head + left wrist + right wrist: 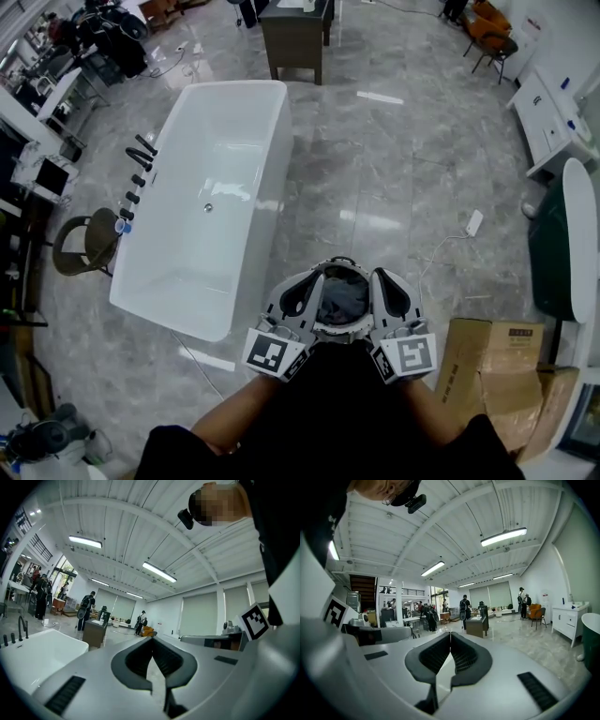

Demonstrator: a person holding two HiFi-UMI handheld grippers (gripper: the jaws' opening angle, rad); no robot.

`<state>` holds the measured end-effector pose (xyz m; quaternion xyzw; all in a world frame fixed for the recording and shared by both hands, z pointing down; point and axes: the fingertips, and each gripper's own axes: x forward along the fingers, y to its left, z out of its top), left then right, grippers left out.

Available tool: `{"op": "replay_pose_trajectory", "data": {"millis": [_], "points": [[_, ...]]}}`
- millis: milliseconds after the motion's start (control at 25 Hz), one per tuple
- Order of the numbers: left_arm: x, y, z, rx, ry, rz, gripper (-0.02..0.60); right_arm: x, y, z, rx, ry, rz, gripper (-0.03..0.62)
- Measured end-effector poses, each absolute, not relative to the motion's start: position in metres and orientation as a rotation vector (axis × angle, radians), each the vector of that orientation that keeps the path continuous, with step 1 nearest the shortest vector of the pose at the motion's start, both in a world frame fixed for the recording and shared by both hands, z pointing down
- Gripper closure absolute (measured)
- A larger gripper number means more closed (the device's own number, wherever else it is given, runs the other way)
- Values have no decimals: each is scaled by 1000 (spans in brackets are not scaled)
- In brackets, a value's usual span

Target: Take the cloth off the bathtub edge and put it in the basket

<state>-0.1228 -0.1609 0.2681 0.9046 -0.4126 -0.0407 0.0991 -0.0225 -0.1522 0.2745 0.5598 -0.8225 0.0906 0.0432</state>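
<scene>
Bathtub (211,192): white, its edge bare. Basket (337,329): near the tub's end, directly below the person, holding the grey cloth (343,298). Left gripper (316,275) and right gripper (376,275): flanking the basket, jaws closed together on nothing, so the delivery appears complete.

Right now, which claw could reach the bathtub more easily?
Left, probably. The left claw sits on the side where the bathtub stands; the right claw is farther off. Both are shut and empty, beside the basket holding the cloth.
</scene>
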Motion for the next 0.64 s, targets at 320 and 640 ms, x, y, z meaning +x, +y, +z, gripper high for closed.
{"op": "replay_pose_trajectory", "data": {"millis": [320,640], "points": [[-138,-169,273,2677,-1257,-101,569,-38,-159,277,1697,-2499,223,563],[-144,-177,270,2710,-1283,-87,569,-46,-169,287,1697,-2441,226,565]]}}
